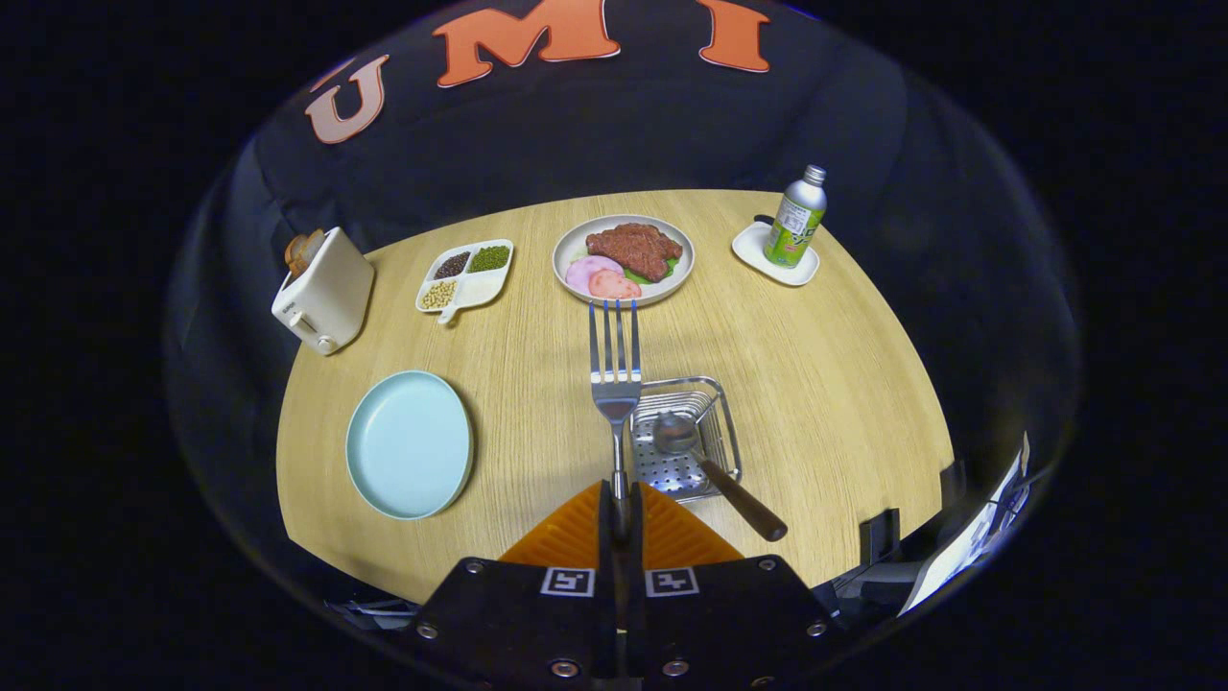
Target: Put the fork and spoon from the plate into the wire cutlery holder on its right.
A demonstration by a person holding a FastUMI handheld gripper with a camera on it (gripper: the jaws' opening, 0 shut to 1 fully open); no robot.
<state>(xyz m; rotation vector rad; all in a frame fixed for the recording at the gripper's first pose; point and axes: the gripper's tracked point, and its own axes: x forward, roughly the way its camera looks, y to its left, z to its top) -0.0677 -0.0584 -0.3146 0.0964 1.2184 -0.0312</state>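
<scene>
Wooden round table (825,384), gripper view: gripper (621,509) closed tight on fork (614,369) handle, tines forward.
Spoon (705,461) lies in wire cutlery holder (724,422) just right of fork; blue plate (408,443) left. Bottle (796,219) label unreadable.

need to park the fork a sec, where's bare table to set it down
Bare wood lies right of the wire holder, toward the bottle, and between the blue plate and held fork. Crowded along the far edge.
</scene>
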